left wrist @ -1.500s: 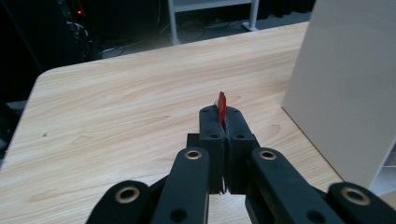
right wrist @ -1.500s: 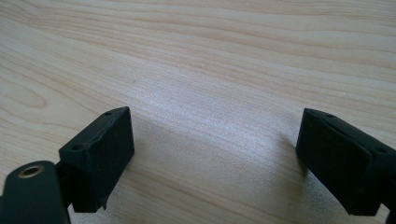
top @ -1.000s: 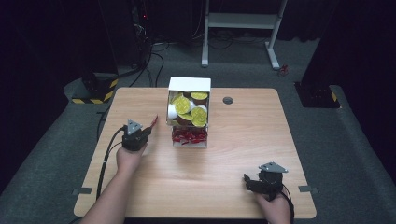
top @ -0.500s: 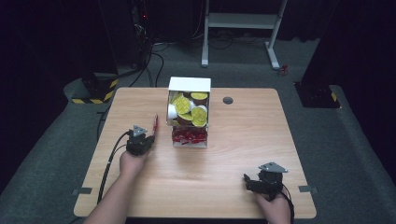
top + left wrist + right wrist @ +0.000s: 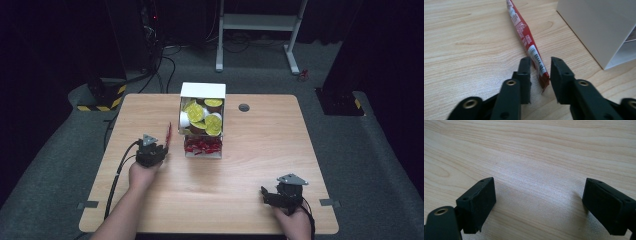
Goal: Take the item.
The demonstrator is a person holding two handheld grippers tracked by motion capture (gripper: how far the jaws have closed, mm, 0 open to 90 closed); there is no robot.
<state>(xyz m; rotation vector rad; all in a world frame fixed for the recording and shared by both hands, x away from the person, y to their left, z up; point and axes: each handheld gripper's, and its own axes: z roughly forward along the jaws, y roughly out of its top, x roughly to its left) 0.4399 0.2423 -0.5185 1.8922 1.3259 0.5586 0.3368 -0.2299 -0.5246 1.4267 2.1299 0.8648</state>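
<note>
A: What's the left gripper (image 5: 539, 72) got?

B: A long red packet (image 5: 527, 41). The jaws sit on both sides of its near end, w/ a small gap showing, so I can't tell if they pinch it or just let go. It lies on the table just beside the white box (image 5: 202, 120).

A: Why there?

B: Prob bc the box has more red packets at the bottom (image 5: 202, 145) & yellow-lid cups (image 5: 200, 114) up top.

A: And the right gripper (image 5: 267, 195)?

B: Jaws spread wide, nothing in it, resting near the table's front edge.

A: The room?

B: Light wood table (image 5: 250, 165), grey floor, dark all round, a white frame (image 5: 260, 22) at the back
</note>
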